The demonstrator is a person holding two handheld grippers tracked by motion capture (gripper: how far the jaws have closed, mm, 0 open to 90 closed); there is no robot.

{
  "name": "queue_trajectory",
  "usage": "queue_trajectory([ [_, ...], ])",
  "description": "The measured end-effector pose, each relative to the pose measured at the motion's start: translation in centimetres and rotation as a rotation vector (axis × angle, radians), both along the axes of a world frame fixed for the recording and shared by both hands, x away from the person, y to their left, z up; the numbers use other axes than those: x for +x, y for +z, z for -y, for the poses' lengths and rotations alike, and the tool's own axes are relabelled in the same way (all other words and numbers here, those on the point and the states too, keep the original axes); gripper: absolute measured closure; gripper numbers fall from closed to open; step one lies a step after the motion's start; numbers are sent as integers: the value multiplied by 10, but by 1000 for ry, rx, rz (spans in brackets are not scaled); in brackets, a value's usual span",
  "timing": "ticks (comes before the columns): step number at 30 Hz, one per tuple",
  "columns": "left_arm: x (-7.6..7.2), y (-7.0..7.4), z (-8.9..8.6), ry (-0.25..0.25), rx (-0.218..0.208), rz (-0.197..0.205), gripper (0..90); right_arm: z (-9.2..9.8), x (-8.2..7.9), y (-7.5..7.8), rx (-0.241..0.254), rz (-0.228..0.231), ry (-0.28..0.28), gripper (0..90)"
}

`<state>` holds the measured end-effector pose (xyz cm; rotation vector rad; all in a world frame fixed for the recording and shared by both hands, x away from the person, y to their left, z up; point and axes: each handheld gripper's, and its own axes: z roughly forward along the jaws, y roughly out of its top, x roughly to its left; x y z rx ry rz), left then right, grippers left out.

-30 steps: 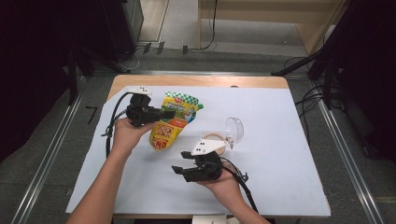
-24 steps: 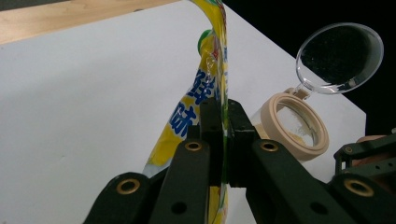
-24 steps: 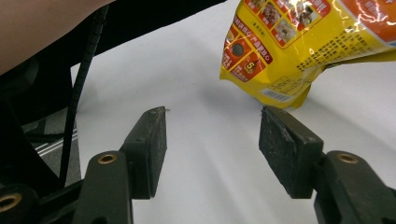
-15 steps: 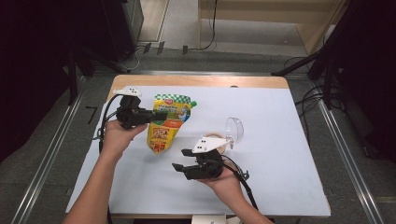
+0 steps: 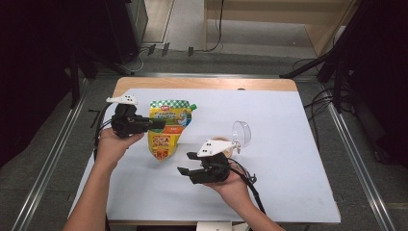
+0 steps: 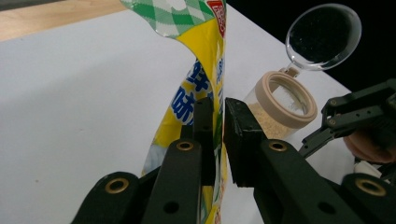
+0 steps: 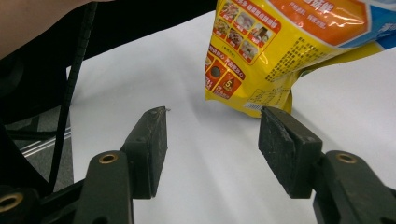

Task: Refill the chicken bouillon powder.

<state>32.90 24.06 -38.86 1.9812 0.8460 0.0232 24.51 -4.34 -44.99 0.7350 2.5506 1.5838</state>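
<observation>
Pouch (image 5: 168, 127): yellow refill bag with green-checked top, lying flat on the white counter (image 5: 288, 159), left of centre.
Left claw (image 6: 218, 119): jaws have just been opening a little; pouch edge sits between them, one pad against the film, the other seemingly a sliver off it; contact is hard to judge.
Right claw (image 7: 212, 140): jaws apart, nothing between them, low over the counter near the pouch's bottom corner.
Jar (image 6: 280, 105): clear, holds tan granules, hinged lid (image 6: 323, 35) flipped up, just beyond the pouch.
</observation>
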Motion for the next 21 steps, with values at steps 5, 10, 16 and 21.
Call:
queue_trajectory([
  [5,-3,0,-4,-10,-8,1,834,2,1,2,3,3,-1,434],
  [10,-5,2,-10,-19,-33,3,769,2,2,3,7,6,-1,435],
  [16,-8,7,-14,-20,-46,18,649,3,4,4,-2,-11,5,435],
  [21,-11,16,-15,-28,-27,30,591,6,6,6,-13,-17,-7,435],
])
